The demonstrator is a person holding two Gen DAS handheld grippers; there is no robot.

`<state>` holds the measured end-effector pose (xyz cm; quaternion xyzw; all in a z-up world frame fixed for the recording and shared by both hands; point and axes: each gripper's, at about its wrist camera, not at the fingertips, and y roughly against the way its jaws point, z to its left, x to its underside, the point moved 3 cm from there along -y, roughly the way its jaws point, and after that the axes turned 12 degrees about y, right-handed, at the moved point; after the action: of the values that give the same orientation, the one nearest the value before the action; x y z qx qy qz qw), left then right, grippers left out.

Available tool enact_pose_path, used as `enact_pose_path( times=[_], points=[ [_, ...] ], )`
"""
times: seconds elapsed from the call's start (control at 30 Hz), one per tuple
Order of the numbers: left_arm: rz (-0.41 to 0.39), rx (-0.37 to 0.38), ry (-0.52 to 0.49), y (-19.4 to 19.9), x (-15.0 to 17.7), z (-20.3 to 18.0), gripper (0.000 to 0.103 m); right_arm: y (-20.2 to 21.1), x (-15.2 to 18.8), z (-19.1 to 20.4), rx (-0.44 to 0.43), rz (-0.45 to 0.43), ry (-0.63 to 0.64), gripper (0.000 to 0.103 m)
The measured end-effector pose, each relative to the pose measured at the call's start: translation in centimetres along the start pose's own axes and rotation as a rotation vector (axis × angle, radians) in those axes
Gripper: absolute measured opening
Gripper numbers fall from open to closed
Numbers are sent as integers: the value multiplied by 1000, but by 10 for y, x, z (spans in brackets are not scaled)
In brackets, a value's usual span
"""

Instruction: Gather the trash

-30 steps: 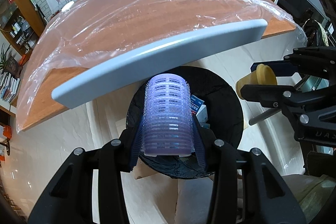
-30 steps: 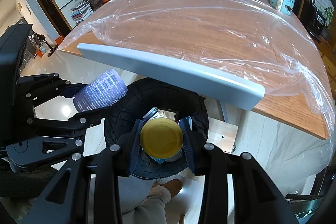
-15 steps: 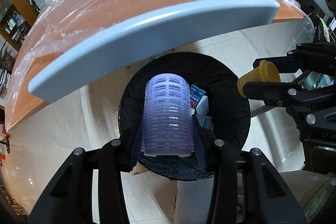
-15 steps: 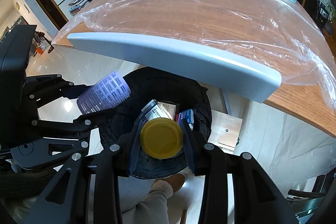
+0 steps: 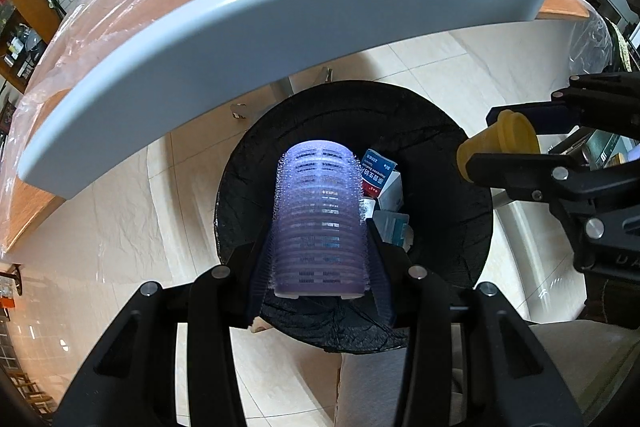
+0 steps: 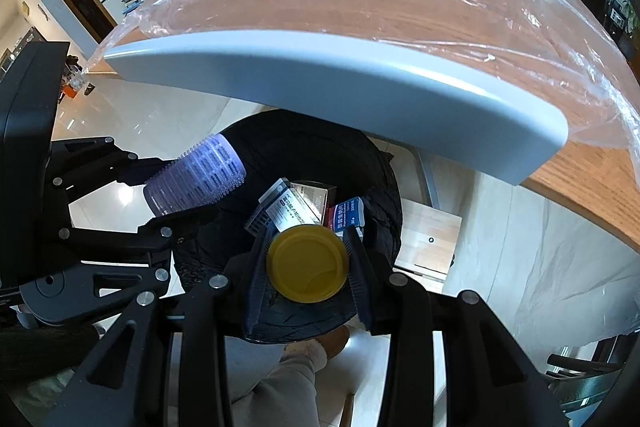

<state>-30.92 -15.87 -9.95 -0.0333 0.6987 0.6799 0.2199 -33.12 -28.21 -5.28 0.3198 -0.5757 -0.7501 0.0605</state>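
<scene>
Above the black-lined bin [image 5: 440,163], in the left wrist view, our left gripper [image 5: 320,247] held the purple hair roller [image 5: 320,223] clamped tightly between its fingers. Over the same bin [image 6: 312,143], in the right wrist view, our right gripper [image 6: 306,267] pinched the yellow cup [image 6: 307,264]; cartons [image 6: 296,207] lay inside the bin.

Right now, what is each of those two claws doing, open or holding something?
Left gripper: closed on a purple hair roller, above the black bin.
Right gripper: closed on a yellow cup, above the same bin.
</scene>
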Motion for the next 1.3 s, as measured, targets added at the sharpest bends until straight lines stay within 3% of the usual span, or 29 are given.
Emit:
enact_pose_path(
  times=[0.07,0.1,0.13,0.33,0.47,0.57,0.63,0.73,0.83,0.97,1.1,1.3],
  points=[
    [4,11,-4,-2,-1,0,48,-3,1,-1,-10,8,-10,42],
    [7,10,-3,-3,-1,0,61,-3,2,-2,-12,12,-17,58],
    [0,4,0,-3,-2,1,68,-3,3,-3,-16,8,-26,63],
    [-41,14,18,11,-5,8,69,8,5,-6,-9,-12,-34,66],
    [-133,69,39,50,-16,18,69,48,-9,-8,-2,-112,-29,78],
    [-236,125,65,87,-33,27,87,77,-26,-17,30,-196,-26,91],
    [-338,119,87,109,-53,40,97,94,-41,-32,88,-250,-36,99],
    [-416,55,128,119,-87,67,98,102,-63,-69,187,-289,-83,99],
    [-427,1,209,107,-127,103,98,93,-82,-120,242,-296,-177,99],
    [-416,-19,305,86,-174,149,98,67,-99,-187,301,-214,-310,99],
    [-386,-60,366,52,-213,186,98,52,-105,-234,369,-207,-381,99],
    [-328,-82,447,11,-246,230,98,40,-118,-288,462,-183,-428,99]
  ],
)
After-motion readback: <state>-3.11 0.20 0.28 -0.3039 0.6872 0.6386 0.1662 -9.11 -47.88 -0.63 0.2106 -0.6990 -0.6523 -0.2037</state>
